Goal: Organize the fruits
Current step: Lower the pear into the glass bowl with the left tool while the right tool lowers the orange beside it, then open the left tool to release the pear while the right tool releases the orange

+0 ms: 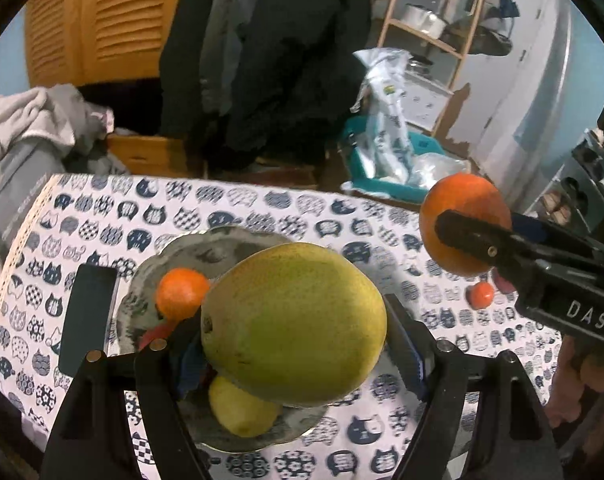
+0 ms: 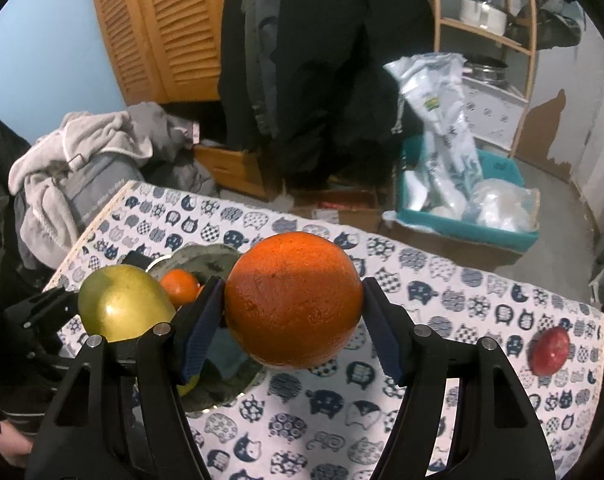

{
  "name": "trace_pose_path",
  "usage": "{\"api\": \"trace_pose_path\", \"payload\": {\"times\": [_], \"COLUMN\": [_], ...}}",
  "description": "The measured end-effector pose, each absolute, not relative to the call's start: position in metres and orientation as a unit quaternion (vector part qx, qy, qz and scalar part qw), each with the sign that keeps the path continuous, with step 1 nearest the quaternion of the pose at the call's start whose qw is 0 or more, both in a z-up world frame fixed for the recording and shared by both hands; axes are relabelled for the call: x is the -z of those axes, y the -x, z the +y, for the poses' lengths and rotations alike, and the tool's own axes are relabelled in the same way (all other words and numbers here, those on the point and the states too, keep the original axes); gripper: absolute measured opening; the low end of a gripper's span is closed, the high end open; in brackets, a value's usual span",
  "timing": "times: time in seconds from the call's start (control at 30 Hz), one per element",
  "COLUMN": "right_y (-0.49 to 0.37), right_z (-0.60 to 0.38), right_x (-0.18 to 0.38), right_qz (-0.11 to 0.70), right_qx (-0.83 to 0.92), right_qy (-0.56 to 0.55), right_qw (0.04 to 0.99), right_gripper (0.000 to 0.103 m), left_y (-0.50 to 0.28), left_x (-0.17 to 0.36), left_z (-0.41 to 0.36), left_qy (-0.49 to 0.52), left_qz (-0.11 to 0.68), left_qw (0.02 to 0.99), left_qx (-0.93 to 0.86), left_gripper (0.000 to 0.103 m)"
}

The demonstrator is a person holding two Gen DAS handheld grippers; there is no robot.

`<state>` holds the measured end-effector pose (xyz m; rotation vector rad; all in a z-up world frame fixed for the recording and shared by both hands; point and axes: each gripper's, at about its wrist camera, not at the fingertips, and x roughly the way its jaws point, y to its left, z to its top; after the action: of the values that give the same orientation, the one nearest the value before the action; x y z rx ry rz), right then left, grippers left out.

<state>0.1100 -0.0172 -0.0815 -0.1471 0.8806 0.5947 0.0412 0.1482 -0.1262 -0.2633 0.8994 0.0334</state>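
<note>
My left gripper [image 1: 292, 334] is shut on a large green-yellow mango [image 1: 294, 324], held above a grey scalloped plate [image 1: 222, 240]. On that plate lie a small orange [image 1: 180, 292], a yellow lemon [image 1: 242, 412] and something red, mostly hidden. My right gripper [image 2: 294, 320] is shut on a big orange [image 2: 293, 300], just right of the plate [image 2: 206, 254]. In the left wrist view the same orange [image 1: 464, 216] hangs at the right in the other gripper. A red apple [image 2: 550, 350] lies on the cloth far right. A small red-orange fruit [image 1: 480, 294] also rests on the cloth.
A dark phone [image 1: 87, 316] lies left of the plate on the cat-print tablecloth [image 2: 442, 280]. Behind the table are a teal bin [image 2: 498, 236] of plastic bags, hanging dark coats [image 2: 322, 60], a pile of clothes [image 2: 82, 152] and a wooden shelf [image 2: 518, 44].
</note>
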Motion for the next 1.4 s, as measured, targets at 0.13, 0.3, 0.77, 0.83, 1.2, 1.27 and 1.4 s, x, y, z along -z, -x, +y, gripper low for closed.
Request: {"api": "trace_pose_path", "payload": {"times": [0.13, 0.3, 0.77, 0.83, 1.2, 1.27, 1.4], "right_y": [-0.114, -0.118, -0.137, -0.139, -0.141, -0.139, -0.138], "right_z": [0.001, 0.016, 0.044, 0.046, 0.055, 0.057, 0.055], "right_x": [0.098, 0.118, 0.166, 0.174, 0.194, 0.196, 0.191], "right_qz": [0.431, 0.452, 0.508, 0.516, 0.541, 0.546, 0.536], "right_qx": [-0.294, -0.301, -0.320, -0.324, -0.332, -0.335, -0.335], "right_qy": [0.082, 0.083, 0.066, 0.061, 0.057, 0.060, 0.058], "right_qw": [0.849, 0.836, 0.797, 0.791, 0.771, 0.766, 0.773], "right_gripper": [0.069, 0.069, 0.069, 0.069, 0.069, 0.070, 0.070], "left_y": [-0.043, -0.047, -0.054, -0.055, -0.054, -0.054, -0.053], "left_x": [0.146, 0.168, 0.205, 0.204, 0.208, 0.207, 0.206], "left_z": [0.160, 0.168, 0.178, 0.181, 0.178, 0.179, 0.181], "left_qy": [0.133, 0.135, 0.148, 0.153, 0.144, 0.146, 0.153], "left_qz": [0.451, 0.472, 0.513, 0.511, 0.526, 0.526, 0.527], "left_qw": [0.882, 0.871, 0.844, 0.844, 0.837, 0.837, 0.835], "left_qx": [-0.026, -0.032, -0.047, -0.047, -0.047, -0.050, -0.051], "left_gripper": [0.080, 0.080, 0.078, 0.073, 0.072, 0.072, 0.072]}}
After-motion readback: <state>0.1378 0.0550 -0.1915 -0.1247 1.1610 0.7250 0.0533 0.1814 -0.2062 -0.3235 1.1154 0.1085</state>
